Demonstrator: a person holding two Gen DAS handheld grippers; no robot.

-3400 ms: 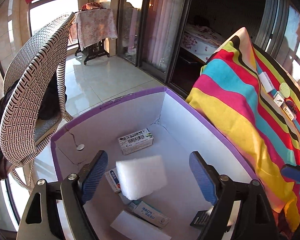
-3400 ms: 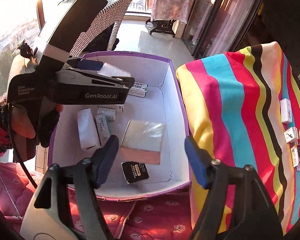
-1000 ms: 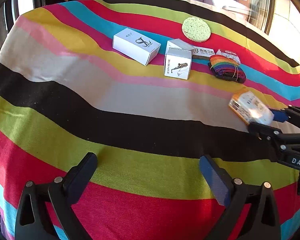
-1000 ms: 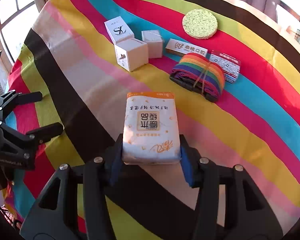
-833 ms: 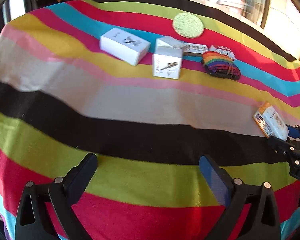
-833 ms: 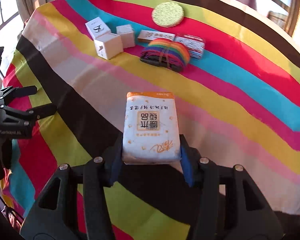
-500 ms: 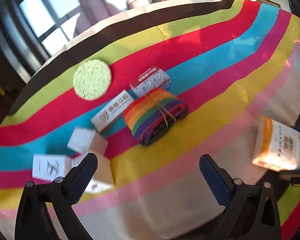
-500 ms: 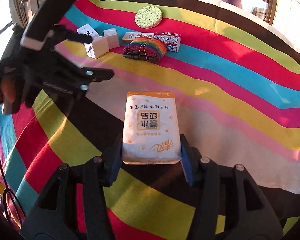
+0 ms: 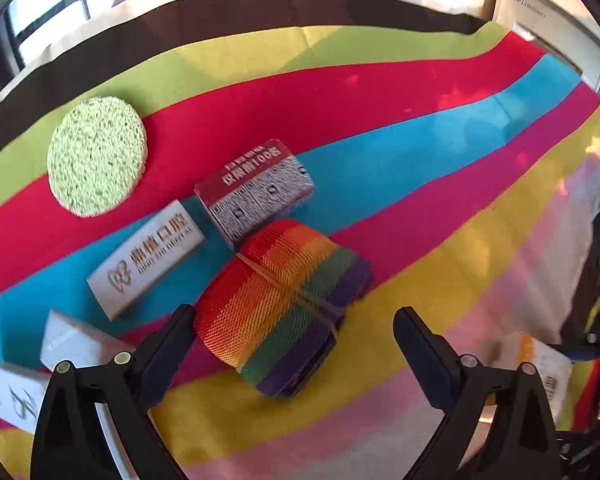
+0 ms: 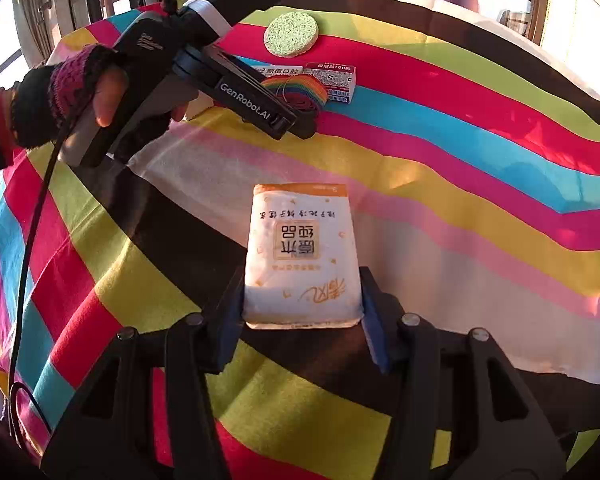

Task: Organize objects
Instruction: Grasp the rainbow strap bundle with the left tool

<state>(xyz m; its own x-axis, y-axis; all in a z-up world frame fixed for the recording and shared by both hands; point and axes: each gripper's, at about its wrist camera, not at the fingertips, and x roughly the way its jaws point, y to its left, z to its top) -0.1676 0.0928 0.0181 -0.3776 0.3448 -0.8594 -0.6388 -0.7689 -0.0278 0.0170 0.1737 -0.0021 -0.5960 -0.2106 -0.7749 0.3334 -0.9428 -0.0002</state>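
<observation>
fingers [image 9: 168, 340] on the left gripper [image 9: 296, 344] spread wide round the rainbow strap roll [image 9: 280, 304] mid surface; drop lower, centre it, then squeeze. right gripper [image 10: 302, 316] clamps the tissue pack [image 10: 302, 256] near the edge

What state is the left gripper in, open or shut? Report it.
Open. The left gripper has its fingers spread wide apart, empty, with the rainbow strap bundle lying between them on the tablecloth.

My left gripper [image 10: 296, 122] is a black body with white "GenRobot.AI" lettering, a white band and a grey handle trailing a black cable. My hand [image 10: 100, 96] wears a dark fingerless knit glove with magenta. My right gripper [image 10: 302, 316] has blue-padded black fingers and silver screws.
</observation>
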